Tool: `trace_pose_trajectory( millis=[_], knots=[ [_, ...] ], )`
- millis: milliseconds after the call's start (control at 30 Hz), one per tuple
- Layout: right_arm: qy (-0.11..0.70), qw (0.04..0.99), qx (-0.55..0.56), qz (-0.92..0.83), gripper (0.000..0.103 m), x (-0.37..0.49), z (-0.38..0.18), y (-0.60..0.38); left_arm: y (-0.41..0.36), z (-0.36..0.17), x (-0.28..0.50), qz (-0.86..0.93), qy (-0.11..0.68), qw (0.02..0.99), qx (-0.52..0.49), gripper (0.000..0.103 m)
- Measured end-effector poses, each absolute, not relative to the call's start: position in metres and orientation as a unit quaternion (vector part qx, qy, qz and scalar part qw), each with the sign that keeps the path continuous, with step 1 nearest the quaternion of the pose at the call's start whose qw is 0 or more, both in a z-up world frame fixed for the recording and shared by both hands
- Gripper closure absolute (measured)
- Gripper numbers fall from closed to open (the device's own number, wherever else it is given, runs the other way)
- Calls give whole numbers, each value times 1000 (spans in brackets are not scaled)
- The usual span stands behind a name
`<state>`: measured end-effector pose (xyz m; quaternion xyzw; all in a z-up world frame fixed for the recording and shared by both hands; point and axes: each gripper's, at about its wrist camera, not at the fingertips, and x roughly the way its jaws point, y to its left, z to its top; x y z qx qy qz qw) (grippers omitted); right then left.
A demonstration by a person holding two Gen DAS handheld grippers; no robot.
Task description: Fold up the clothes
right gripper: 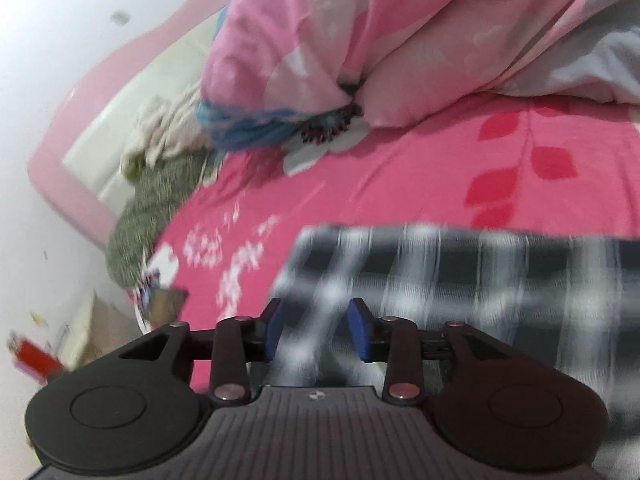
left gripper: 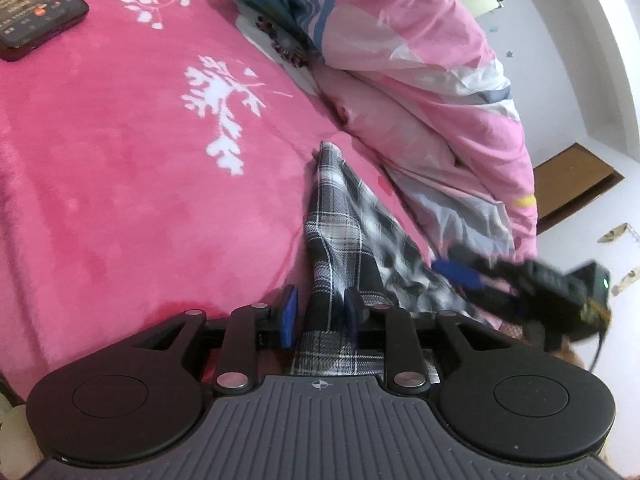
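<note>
Plaid garment (left gripper: pixel 344 240), lengthwise, running away from camera

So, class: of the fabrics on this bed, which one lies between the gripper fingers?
The black-and-white plaid garment runs between the left gripper pads; the pink blanket and quilt do not.

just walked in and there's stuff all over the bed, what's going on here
A person is folding a black-and-white plaid garment on a pink blanket, with a hand-held gripper in each hand. The cloth runs between the blue pads of the left hand-held gripper and of the right hand-held gripper, but both stand open, pads apart, not pinching it. A phone lies on the blanket and a pink quilt is heaped behind.
</note>
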<state>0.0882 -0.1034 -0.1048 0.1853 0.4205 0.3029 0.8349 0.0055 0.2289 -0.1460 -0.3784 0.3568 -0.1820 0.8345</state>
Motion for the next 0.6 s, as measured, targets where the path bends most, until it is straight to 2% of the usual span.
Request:
trace_pose_trajectory(
  millis=[267, 600],
  knots=[
    [427, 845, 127, 296, 63, 42, -114, -90, 225, -145, 6, -181, 353, 844, -361, 75],
    [430, 846, 106, 299, 63, 32, -118, -78, 222, -145, 6, -187, 351, 850, -345, 71]
  ],
)
